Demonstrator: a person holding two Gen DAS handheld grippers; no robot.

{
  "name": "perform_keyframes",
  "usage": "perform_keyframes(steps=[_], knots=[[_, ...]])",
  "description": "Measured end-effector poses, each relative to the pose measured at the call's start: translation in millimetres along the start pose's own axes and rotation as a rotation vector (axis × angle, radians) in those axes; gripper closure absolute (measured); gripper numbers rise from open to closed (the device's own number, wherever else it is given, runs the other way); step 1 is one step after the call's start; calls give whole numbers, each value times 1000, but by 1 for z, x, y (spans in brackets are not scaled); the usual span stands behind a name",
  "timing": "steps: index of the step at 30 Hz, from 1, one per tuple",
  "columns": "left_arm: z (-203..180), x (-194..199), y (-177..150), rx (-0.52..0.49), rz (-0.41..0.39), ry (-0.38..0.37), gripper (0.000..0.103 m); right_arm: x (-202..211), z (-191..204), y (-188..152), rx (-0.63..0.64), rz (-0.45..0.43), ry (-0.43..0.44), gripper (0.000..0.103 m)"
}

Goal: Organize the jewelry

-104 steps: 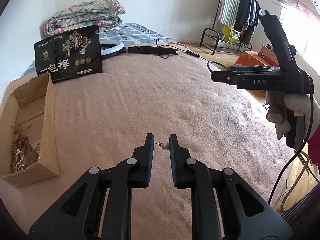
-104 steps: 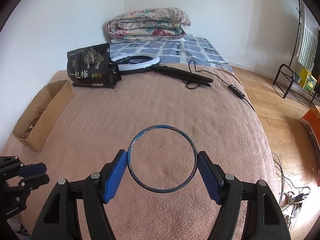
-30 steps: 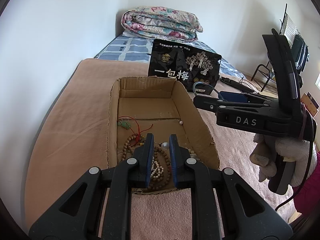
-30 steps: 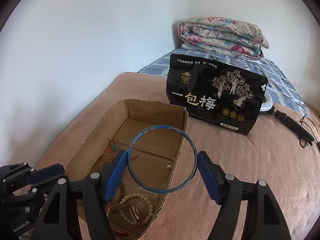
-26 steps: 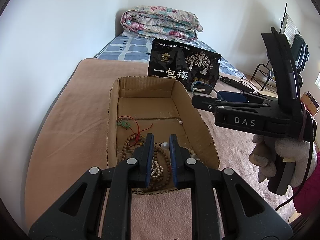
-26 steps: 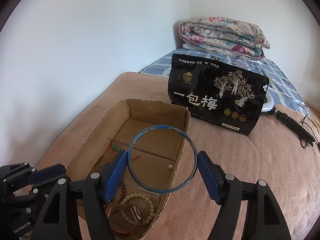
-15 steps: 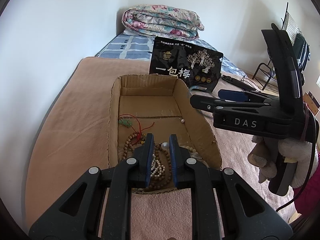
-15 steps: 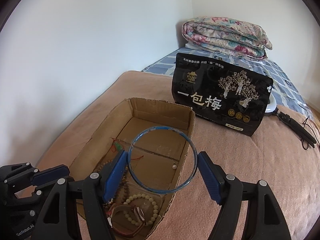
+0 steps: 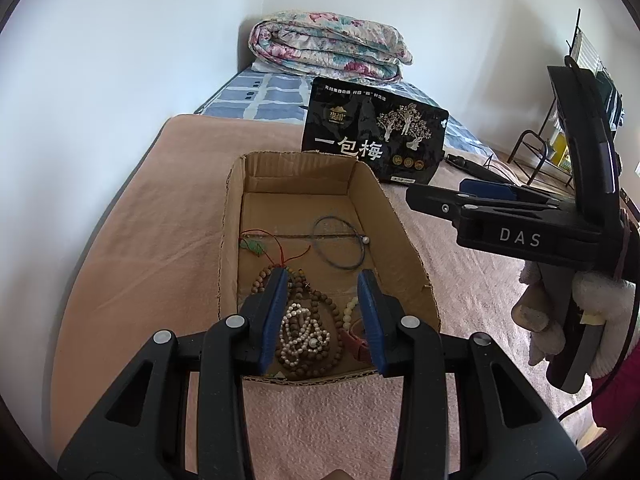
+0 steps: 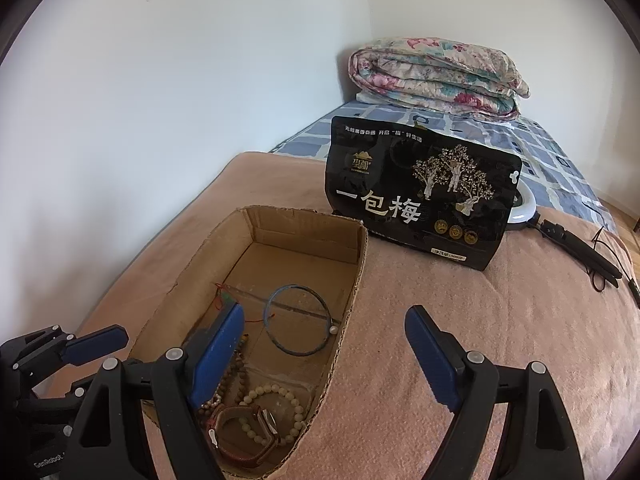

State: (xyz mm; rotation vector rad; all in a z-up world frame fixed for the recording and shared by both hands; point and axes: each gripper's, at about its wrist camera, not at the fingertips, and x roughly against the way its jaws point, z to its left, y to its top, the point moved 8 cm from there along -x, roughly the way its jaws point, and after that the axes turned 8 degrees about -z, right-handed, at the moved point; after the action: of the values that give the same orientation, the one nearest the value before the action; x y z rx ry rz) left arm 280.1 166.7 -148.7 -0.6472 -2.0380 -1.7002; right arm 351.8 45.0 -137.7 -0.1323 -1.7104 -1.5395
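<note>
Bangle (image 10: pixel 299 320), a thin blue-grey ring, lies flat on the floor of the cardboard box (image 10: pixel 358 272), towards its far half, nothing gripping it; in the left wrist view the same bangle (image 9: pixel 340 243) has a small pearl (image 9: pixel 365 241) touching its right edge. Left of it is a red cord (image 9: pixel 280 249) with a green pendant (image 9: pixel 256 245). Nearer, brown beads (image 9: pixel 320 308) and a white pearl strand (image 9: pixel 300 330) pile together, with pale beads (image 10: pixel 276 404) and a brown-strapped watch (image 10: pixel 256 428) at the near end.

Both tongs are released and empty. The right gripper (image 10: pixel 324 356) hangs with its jaws spread wide, its left finger over the box and its right finger over the pink blanket (image 10: pixel 500 320). The left gripper (image 9: pixel 324 312) has its jaws apart above the bead pile.

Behind the box stands a black pouch (image 10: pixel 420 196) with white Chinese lettering, and beyond that a folded floral quilt (image 10: pixel 436 76) rests on a blue checked sheet (image 10: pixel 540 148).
</note>
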Motion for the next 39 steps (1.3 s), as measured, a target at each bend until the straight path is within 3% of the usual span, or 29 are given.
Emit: perform_keyframes(steps=[15,28,29,32,37,39], knots=[[-21,38,9,-16,-65,13,67,42,-15,4,3,-35,-34,19],[-42,87,20,-42,-109,32,67,111,-23,4,15,-86,-54,18],[-43,91,20,-50,-115,37,66,115,-22,3,15,-89,-56,18],[-48,104,20,-69,-139,51,44,130,-22,0,25,-101,-66,18],[-51,120,19,-99,-169,71,41,153,-24,-8,38,-118,-74,17],[-52,122,18,-97,-169,72,35,163,-26,-14,35,-123,-82,17]])
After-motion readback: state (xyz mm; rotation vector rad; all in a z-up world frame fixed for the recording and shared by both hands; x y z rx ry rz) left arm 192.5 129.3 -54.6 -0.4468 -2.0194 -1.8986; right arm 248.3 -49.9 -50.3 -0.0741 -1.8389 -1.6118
